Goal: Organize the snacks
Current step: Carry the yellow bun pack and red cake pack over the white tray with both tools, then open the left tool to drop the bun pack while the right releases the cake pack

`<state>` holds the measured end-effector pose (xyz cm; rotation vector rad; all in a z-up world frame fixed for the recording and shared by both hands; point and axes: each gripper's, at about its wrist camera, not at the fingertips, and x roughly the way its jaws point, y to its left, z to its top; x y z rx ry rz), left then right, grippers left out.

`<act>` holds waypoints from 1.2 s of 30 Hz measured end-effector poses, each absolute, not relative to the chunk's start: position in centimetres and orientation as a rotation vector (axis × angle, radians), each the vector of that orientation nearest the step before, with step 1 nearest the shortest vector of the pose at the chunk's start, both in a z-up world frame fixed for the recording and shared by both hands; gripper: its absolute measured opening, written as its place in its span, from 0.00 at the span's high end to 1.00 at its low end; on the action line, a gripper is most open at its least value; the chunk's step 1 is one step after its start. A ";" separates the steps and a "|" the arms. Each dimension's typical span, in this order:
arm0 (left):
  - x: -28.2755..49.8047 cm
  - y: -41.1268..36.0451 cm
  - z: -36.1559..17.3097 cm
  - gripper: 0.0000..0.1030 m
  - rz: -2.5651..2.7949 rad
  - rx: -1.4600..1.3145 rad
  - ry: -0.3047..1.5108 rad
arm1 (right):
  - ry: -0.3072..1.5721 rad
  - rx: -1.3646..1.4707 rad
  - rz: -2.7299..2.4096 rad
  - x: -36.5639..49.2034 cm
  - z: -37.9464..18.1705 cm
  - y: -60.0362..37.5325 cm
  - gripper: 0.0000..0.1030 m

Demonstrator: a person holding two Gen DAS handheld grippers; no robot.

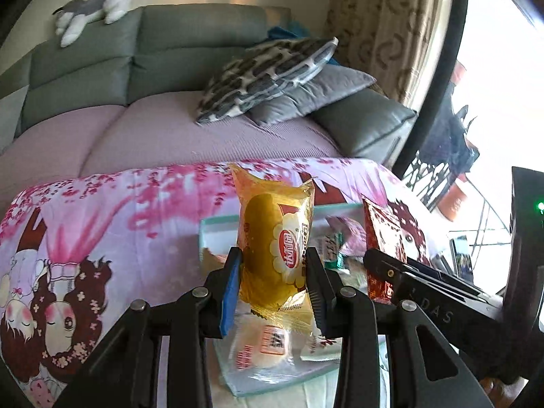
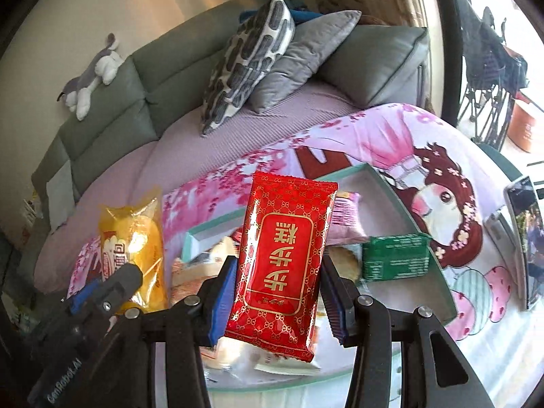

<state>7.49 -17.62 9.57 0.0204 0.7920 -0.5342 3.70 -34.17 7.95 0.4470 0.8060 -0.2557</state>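
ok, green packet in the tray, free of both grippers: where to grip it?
Take the green packet across its short sides, coming from above. It looks flat and boxy, leaning on the tray wall, so its upper edge is exposed. The purple packet crowds its left, so stay toward the right end.

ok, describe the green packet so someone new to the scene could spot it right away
Start at the table with the pink cartoon cloth, then find the shallow teal-rimmed tray on it. The green packet lies against the tray's right wall, beside the purple packet. It is the only green, boxy wrapper, printed with small white text.
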 end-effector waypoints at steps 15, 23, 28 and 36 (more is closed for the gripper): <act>5.9 -22.0 7.3 0.63 -0.595 0.122 0.853 | 0.907 0.449 -0.317 3.1 5.8 -37.1 0.51; 6.1 -22.5 6.3 0.63 -0.591 0.138 0.880 | 0.929 0.462 -0.320 3.3 5.1 -37.5 0.51; 6.2 -22.6 5.8 0.63 -0.590 0.145 0.893 | 0.942 0.466 -0.322 3.5 4.7 -37.7 0.51; 6.6 -22.7 4.9 0.63 -0.580 0.142 0.917 | 0.943 0.485 -0.333 3.6 4.3 -38.1 0.51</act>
